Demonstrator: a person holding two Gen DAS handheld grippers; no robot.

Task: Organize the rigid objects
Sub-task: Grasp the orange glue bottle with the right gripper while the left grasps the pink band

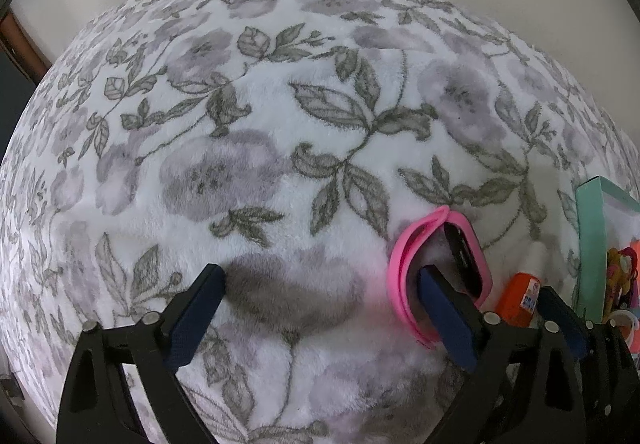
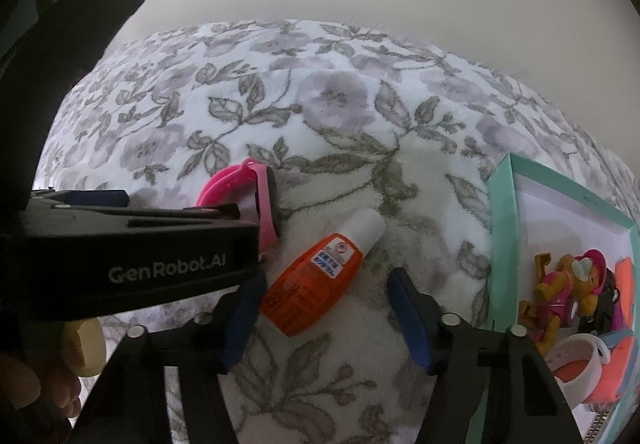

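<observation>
A pink wrist watch (image 1: 400, 268) stands on its edge on the flowered blanket, its dark screen facing right. My left gripper (image 1: 320, 280) is open wide; its right finger (image 1: 436, 296) reaches into the watch's strap loop, and its left finger rests on bare blanket. An orange bottle with a white cap (image 2: 312, 284) lies tilted beside the watch (image 2: 264, 203). My right gripper (image 2: 326, 300) is open around the bottle's lower half: the left pad is at its side, the right pad (image 2: 404, 304) stands apart from it. The left gripper's black body (image 2: 140, 256) fills the left of the right wrist view.
A teal open box (image 2: 502, 236) stands at the right, holding a toy figure (image 2: 568, 292), a white band (image 2: 576, 364) and orange pieces. A plain wall lies behind the blanket (image 1: 280, 103). A hand (image 2: 48, 376) grips the left tool.
</observation>
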